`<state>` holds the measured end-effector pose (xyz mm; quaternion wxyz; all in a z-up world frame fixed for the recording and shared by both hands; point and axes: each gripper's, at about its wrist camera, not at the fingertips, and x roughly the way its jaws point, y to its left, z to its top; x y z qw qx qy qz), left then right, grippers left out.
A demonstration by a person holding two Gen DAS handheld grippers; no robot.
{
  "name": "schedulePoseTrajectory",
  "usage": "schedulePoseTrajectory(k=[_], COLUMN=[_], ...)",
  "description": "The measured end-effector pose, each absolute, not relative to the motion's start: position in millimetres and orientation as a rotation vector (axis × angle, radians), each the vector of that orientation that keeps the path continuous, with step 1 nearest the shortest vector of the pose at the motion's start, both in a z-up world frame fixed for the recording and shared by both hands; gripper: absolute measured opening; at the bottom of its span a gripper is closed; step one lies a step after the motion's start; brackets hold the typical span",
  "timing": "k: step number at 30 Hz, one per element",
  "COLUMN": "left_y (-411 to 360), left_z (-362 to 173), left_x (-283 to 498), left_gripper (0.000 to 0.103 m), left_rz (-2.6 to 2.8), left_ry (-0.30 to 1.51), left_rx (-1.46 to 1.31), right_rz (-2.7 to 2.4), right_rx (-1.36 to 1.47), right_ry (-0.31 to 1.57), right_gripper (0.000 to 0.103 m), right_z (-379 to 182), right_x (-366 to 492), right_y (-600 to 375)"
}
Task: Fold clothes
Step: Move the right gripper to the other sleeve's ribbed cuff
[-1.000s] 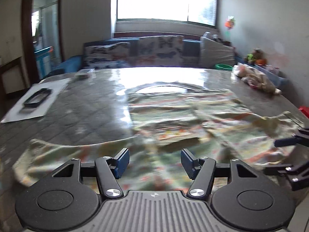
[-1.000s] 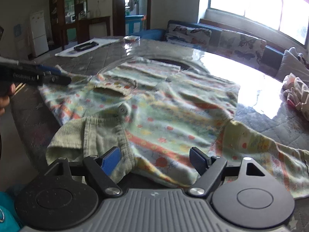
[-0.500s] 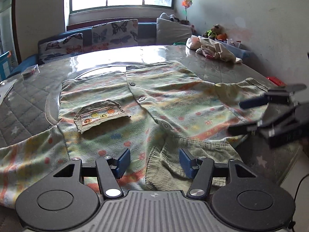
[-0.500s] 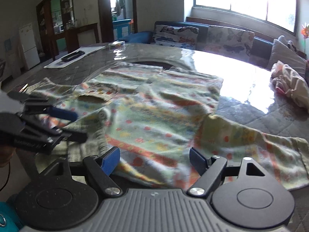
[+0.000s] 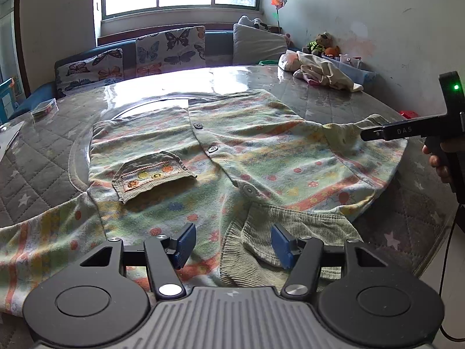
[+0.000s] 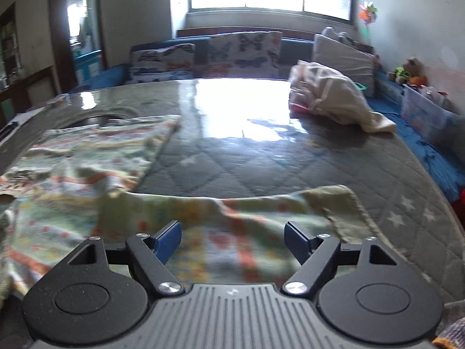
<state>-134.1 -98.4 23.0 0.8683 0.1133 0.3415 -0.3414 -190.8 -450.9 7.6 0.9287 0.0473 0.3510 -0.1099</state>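
A child's green shirt (image 5: 261,151) with orange stripes, dots, buttons and a chest pocket (image 5: 151,176) lies spread flat on the quilted grey table (image 5: 43,151). My left gripper (image 5: 234,244) is open above the shirt's ribbed green collar (image 5: 290,232) at the near edge. My right gripper (image 6: 232,242) is open just above the shirt's right sleeve (image 6: 232,212), close to its cuff (image 6: 345,203). In the left wrist view the right gripper's fingers (image 5: 377,132) reach over that sleeve from the right.
A pile of cream clothes (image 5: 319,71) lies at the table's far right, also in the right wrist view (image 6: 328,99). A sofa with butterfly cushions (image 5: 162,49) stands behind the table. A small box (image 5: 43,107) sits far left. The table's near edge is by the collar.
My left gripper has turned right and now faces the collar. My right gripper has swung right from the shirt's body to the right sleeve.
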Motion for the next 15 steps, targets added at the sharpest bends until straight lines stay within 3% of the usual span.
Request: schedulePoseTrajectory(k=[10,15], left_y=[-106.2,-115.0], left_z=[44.5,48.5], left_x=[-130.1,-133.1], left_gripper=[0.062,0.062], left_rz=[-0.729,-0.743], left_ry=[0.675,0.663], left_rx=[0.217,0.229], right_rz=[-0.309,-0.33], right_rx=[0.116,0.1], right_ry=[0.696,0.709], right_gripper=[0.078,0.071], right_z=[13.6,9.0], right_x=[-196.1,-178.6], right_y=[-481.8,-487.7])
